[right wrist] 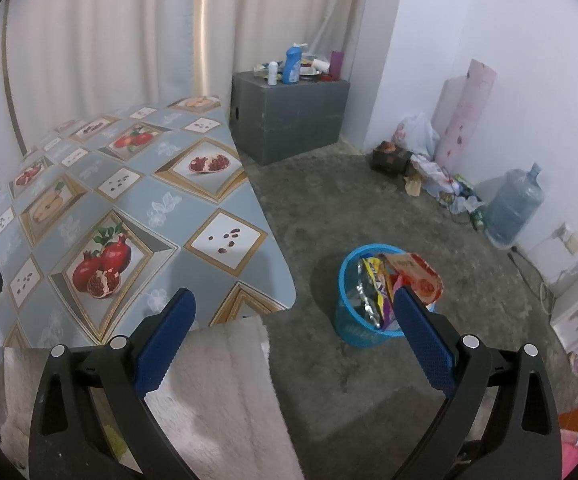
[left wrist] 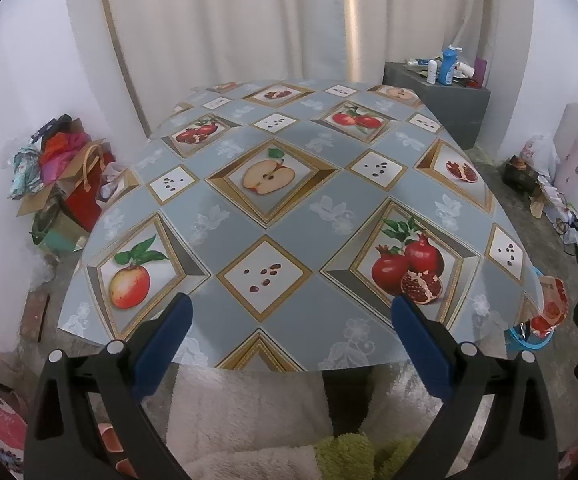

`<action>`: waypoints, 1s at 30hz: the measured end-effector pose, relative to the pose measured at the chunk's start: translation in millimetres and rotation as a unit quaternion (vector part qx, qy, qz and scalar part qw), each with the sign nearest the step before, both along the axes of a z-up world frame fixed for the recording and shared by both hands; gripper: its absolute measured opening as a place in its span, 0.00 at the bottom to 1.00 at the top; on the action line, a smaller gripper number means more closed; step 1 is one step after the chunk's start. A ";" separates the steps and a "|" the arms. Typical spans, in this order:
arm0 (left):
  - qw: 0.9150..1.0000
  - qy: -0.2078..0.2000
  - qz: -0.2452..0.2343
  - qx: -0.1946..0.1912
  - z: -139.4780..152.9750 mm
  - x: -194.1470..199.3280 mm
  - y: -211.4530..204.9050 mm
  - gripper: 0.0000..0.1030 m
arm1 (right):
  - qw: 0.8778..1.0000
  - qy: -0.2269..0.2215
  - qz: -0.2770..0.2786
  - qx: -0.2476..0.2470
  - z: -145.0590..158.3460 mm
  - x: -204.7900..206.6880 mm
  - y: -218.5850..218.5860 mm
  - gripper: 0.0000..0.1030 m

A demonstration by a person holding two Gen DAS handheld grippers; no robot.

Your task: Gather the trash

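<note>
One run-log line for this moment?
left tool: open, empty | right tool: open, empty | table: no trash visible | blue bin: holds wrappers, on floor

One table [left wrist: 289, 208], one blue basket [right wrist: 359, 330], one water jug [right wrist: 515, 208], one grey box [right wrist: 293, 116].

Blue basket [left wrist: 529, 344] half hidden behind table edge [left wrist: 501, 312], wrapper [right wrist: 373, 292] print unreadable
</note>
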State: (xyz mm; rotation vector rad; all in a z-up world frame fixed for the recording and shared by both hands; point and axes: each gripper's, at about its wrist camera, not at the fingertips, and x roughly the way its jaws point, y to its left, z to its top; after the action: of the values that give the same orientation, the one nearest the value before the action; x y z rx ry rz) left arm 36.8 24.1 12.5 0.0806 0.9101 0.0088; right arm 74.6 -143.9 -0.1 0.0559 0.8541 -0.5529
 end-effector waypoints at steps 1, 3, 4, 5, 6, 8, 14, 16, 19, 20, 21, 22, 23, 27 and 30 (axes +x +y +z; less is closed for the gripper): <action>1.000 0.001 -0.002 -0.002 -0.4 -0.1 -0.6 0.95 | 1.000 0.000 0.000 -0.001 -0.1 -0.1 -0.1 0.92; 1.000 0.003 -0.005 -0.005 -0.7 0.0 0.3 0.95 | 1.000 0.000 0.000 -0.001 0.3 -0.4 -0.9 0.92; 1.000 0.004 -0.006 -0.006 -0.8 0.2 0.4 0.95 | 1.000 0.000 0.001 -0.001 0.2 -0.5 -0.9 0.92; 1.000 0.005 -0.006 -0.008 -1.0 0.3 0.9 0.95 | 1.000 0.000 0.001 -0.001 0.1 -0.6 -0.9 0.92; 1.000 0.006 -0.007 -0.009 -1.1 0.4 0.8 0.95 | 1.000 0.000 0.001 -0.001 0.2 -0.6 -1.1 0.92; 1.000 0.006 -0.008 -0.011 -1.3 0.4 0.9 0.95 | 1.000 0.000 0.001 -0.001 0.1 -0.5 -0.8 0.92; 1.000 0.010 -0.013 -0.014 -2.6 0.9 -0.1 0.95 | 1.000 0.000 0.000 -0.001 -0.1 -0.1 -0.5 0.92; 1.000 0.012 -0.016 -0.016 -3.1 0.5 -1.5 0.95 | 1.000 0.000 0.000 -0.001 0.0 -0.4 -0.7 0.92; 1.000 0.013 -0.020 -0.016 -3.7 -0.1 -2.6 0.95 | 1.000 -0.001 -0.002 -0.001 0.7 -1.2 -1.2 0.92; 1.000 0.013 -0.020 -0.016 -3.9 0.3 -2.3 0.95 | 1.000 -0.001 -0.001 -0.001 0.6 -1.4 -1.3 0.92; 1.000 0.013 -0.019 -0.016 -3.9 0.1 -2.5 0.95 | 1.000 -0.001 -0.001 -0.001 0.8 -1.6 -1.6 0.92; 1.000 0.013 -0.019 -0.017 -3.9 -0.1 -2.7 0.95 | 1.000 -0.001 0.000 -0.001 0.8 -1.8 -1.7 0.92; 1.000 0.013 -0.019 -0.016 -3.9 0.1 -2.4 0.95 | 1.000 -0.001 0.000 -0.001 0.7 -1.7 -1.6 0.92; 1.000 0.013 -0.020 -0.016 -3.8 0.2 -2.1 0.95 | 1.000 -0.001 0.000 -0.001 0.7 -1.1 -1.1 0.92; 1.000 0.013 -0.019 -0.016 -3.8 0.3 -1.8 0.95 | 1.000 -0.001 0.002 0.001 1.5 -0.4 -0.8 0.92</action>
State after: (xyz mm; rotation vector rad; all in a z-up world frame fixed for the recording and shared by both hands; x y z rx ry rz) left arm 37.2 22.3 8.7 0.0676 0.9334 -0.0428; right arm 74.2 -144.7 1.4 0.0576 0.8531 -0.5488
